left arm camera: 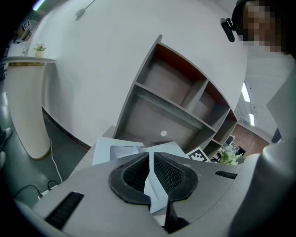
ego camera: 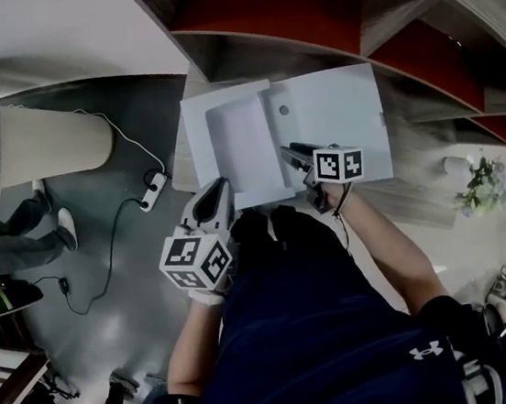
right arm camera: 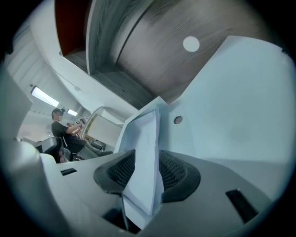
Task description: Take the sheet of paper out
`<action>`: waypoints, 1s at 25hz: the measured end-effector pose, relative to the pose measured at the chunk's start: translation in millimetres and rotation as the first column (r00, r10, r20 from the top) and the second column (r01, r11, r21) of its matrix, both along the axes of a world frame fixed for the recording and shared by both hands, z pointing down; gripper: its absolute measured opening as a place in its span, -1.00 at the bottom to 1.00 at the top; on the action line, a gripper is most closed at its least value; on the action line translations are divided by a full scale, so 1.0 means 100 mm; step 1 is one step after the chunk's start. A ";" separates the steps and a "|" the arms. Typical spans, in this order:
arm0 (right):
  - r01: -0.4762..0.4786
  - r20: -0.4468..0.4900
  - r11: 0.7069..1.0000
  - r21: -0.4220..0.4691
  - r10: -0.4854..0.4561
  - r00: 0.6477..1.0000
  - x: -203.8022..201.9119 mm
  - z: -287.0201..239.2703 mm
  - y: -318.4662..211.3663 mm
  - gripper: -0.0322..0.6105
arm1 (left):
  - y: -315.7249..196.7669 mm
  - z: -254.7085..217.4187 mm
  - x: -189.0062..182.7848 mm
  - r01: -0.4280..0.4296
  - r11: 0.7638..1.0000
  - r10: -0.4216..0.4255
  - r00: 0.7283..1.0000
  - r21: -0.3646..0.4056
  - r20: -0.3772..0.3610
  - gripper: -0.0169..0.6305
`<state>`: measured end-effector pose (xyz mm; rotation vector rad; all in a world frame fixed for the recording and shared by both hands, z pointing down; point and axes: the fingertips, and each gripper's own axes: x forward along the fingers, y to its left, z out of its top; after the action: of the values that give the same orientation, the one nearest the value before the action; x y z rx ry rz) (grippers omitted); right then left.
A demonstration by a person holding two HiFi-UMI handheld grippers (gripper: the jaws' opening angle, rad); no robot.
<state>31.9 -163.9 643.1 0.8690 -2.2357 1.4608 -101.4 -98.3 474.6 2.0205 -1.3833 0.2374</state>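
Wood-grain desktop underlies scene. Nearest us: left gripper, pads pinched on near edge of white folder. Right gripper: pads parted, sheet of paper standing loose between them, beside folder. Beyond, we see shelving.

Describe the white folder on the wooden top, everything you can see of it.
The folder is white, thin and plastic-looking, lying open and flat on the wooden top before the shelves. A round snap button sits near its middle fold; its left half in the head view carries a paler rectangular panel. The left tool pinches its near edge; a white layer stands between the right tool's open jaws.
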 end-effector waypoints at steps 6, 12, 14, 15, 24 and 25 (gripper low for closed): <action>-0.014 -0.042 1.000 -0.012 0.013 0.999 -0.19 0.23 -0.18 -0.44 | -0.11 0.08 -0.20 -0.015 1.000 0.015 1.000 -0.014 -0.012 -0.82; -0.001 -0.114 1.000 0.017 0.003 0.994 -0.38 0.38 -0.29 -0.44 | -0.15 0.19 -0.36 -0.026 0.999 0.025 0.999 -0.034 -0.027 -0.82; 0.013 -0.139 1.000 0.025 -0.009 0.990 -0.43 0.41 -0.30 -0.43 | -0.14 0.24 -0.41 -0.027 0.999 0.026 0.999 -0.045 -0.031 -0.82; 0.020 -0.152 0.999 0.026 -0.016 0.988 -0.45 0.44 -0.30 -0.43 | -0.13 0.26 -0.43 -0.027 0.998 0.025 0.999 -0.050 -0.034 -0.82; 0.037 -0.230 0.999 0.012 -0.033 0.973 -0.49 0.57 -0.26 -0.40 | -0.13 0.31 -0.63 -0.014 0.998 0.011 0.999 -0.055 -0.049 -0.82; 0.043 -0.235 0.999 0.009 -0.039 0.971 -0.50 0.57 -0.25 -0.40 | -0.13 0.31 -0.65 -0.012 0.998 0.009 0.999 -0.055 -0.051 -0.82</action>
<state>-18.2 -189.3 699.9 0.9410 -2.0787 1.2542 -166.4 -111.1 505.3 1.9753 -1.3211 0.2251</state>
